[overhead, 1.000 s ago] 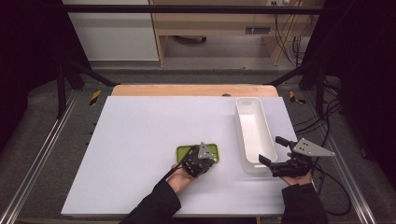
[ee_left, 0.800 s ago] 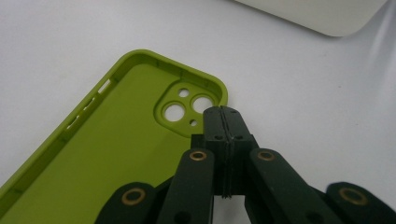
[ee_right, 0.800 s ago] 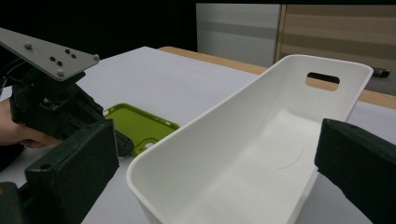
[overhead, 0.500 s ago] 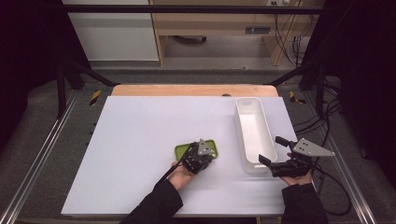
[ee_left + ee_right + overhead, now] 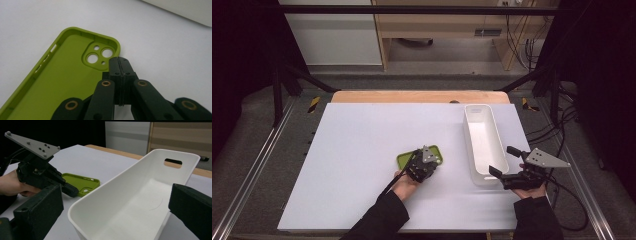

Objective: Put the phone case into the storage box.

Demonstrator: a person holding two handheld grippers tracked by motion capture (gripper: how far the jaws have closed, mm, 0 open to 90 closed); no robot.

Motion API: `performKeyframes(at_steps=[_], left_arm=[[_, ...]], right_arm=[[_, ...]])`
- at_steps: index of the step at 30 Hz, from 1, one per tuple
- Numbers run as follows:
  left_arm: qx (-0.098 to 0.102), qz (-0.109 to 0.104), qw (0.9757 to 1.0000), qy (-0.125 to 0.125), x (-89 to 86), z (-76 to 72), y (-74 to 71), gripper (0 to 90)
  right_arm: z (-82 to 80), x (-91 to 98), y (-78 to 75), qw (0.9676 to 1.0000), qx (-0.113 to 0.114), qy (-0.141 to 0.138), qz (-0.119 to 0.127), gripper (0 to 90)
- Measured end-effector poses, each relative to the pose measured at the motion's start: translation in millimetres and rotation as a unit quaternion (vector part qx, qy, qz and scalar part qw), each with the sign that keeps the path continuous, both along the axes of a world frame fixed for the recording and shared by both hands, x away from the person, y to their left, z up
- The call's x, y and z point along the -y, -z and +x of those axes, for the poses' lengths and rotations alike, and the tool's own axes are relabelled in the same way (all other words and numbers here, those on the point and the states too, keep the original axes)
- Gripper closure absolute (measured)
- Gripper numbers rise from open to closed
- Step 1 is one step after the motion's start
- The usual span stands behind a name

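A lime-green phone case [image 5: 406, 159] lies open side up on the white table top [image 5: 362, 135], its camera cutout [image 5: 98, 55] at the corner nearest my left gripper. My left gripper [image 5: 118, 61] is shut, with nothing seen between the jaws. Its tip rests at that corner's rim, over the case's near right end [image 5: 424, 167]. From the right gripper view the same gripper [image 5: 72, 191] points at the case [image 5: 80, 182]. My right gripper [image 5: 502, 161] is open wide beside the near right corner of the long white bin [image 5: 484, 145]. The bin's near end [image 5: 82, 212] sits between its jaws.
The bin is empty and runs front to back along the table's right side, with a handle slot [image 5: 173, 161] in its far wall. A wooden strip [image 5: 417, 96] borders the table's far edge. Metal frame rails [image 5: 257, 165] flank the table.
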State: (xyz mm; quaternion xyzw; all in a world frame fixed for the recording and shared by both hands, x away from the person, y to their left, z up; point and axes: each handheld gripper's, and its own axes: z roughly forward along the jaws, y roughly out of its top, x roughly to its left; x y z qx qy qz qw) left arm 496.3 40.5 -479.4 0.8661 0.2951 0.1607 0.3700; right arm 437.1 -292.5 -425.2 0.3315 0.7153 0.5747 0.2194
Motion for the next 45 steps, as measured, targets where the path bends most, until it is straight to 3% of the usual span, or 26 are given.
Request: performKeyframes(at_steps=[16, 26, 36, 41, 45], left_arm=[[0.003, -0.007, 0.9996, -0.027, -3.6, 7.3, -1.5, 89.6], [0.007, -0.038, 0.9992, -0.005, -10.2, -2.1, -18.1, 89.5], [0.026, -0.069, 0.9967, 0.033, -40.8, -20.8, -53.5, 86.5], [0.028, -0.083, 0.9952, 0.043, -62.3, -28.3, -63.7, 77.6], [0.032, -0.094, 0.9944, 0.036, -77.8, -32.7, -67.4, 67.2]], right_arm=[[0.2, -0.1, 0.1, 1.0, -0.001, -0.001, -0.001, 0.3], [-0.2, 0.3, -0.2, 1.0, -0.001, 0.0, 0.0, 0.2], [-0.5, 0.6, -0.5, 1.0, -0.001, 0.0, 0.001, 0.2], [-0.4, 0.6, -0.3, 1.0, 0.0, 0.0, 0.0, 0.3], [-0.7, 0.8, -0.5, 1.0, -0.001, 0.001, 0.001, 0.3]])
